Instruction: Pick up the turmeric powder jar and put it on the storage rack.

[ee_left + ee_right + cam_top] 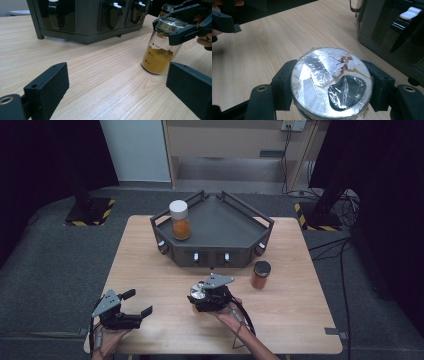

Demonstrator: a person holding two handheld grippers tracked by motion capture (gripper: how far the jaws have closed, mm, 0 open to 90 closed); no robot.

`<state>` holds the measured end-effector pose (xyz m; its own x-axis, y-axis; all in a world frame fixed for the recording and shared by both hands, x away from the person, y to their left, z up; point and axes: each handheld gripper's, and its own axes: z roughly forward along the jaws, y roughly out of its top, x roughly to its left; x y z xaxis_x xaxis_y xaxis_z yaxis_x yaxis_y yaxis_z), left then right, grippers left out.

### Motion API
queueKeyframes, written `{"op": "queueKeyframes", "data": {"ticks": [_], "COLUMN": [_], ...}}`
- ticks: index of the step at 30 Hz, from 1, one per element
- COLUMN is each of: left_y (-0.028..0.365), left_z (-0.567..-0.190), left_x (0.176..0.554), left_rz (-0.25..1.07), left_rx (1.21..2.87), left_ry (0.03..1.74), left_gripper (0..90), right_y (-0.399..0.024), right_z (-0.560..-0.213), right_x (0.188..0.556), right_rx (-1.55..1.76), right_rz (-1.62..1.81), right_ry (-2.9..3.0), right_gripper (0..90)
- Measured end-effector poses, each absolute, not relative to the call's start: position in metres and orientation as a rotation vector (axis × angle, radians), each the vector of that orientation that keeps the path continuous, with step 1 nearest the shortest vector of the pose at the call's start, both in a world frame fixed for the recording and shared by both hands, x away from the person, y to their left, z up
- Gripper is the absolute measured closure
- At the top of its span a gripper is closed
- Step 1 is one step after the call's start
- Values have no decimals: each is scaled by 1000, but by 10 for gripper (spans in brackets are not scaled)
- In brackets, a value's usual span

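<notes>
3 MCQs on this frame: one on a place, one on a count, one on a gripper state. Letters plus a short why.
1. Where does the white-capped jar stand?
A. On the grey rack's top
B. On the bare table
C. In the left gripper

2. How many spice jars are in the high view?
A. One
B. Two
C. Three

3. What is the state of the right gripper?
A. Open and empty
B. Shut on the foil-topped jar
C. Shut on nothing

Key:
1 A, the jar stands on the rack's tray near its left rail.
2 C, one on the rack, the dark-capped jar on the table, one in the right gripper.
3 B, both jaws press the jar just under its foil top.
</notes>
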<state>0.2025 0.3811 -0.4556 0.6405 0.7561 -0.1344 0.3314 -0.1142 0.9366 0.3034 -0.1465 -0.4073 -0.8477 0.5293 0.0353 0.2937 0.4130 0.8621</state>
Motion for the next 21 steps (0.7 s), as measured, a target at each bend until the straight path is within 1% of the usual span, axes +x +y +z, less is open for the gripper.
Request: {"op": "queueKeyframes", "data": {"ticks": [12, 21], "left_y": [381, 381], "left_z": [-455, -455], "left_x": [203, 203], "left_rz": [456, 455], "left_rx": [1711, 1712], "left_ry": [892, 892], "left_gripper": [35, 35], "right_y": [-150, -153], "right_z": [-390, -368], "right_x": [309, 317], "right_rx": [699, 681], "right_rz": [1393, 1385], "right_ry": [2445, 2440], "right_gripper": [345, 345]}}
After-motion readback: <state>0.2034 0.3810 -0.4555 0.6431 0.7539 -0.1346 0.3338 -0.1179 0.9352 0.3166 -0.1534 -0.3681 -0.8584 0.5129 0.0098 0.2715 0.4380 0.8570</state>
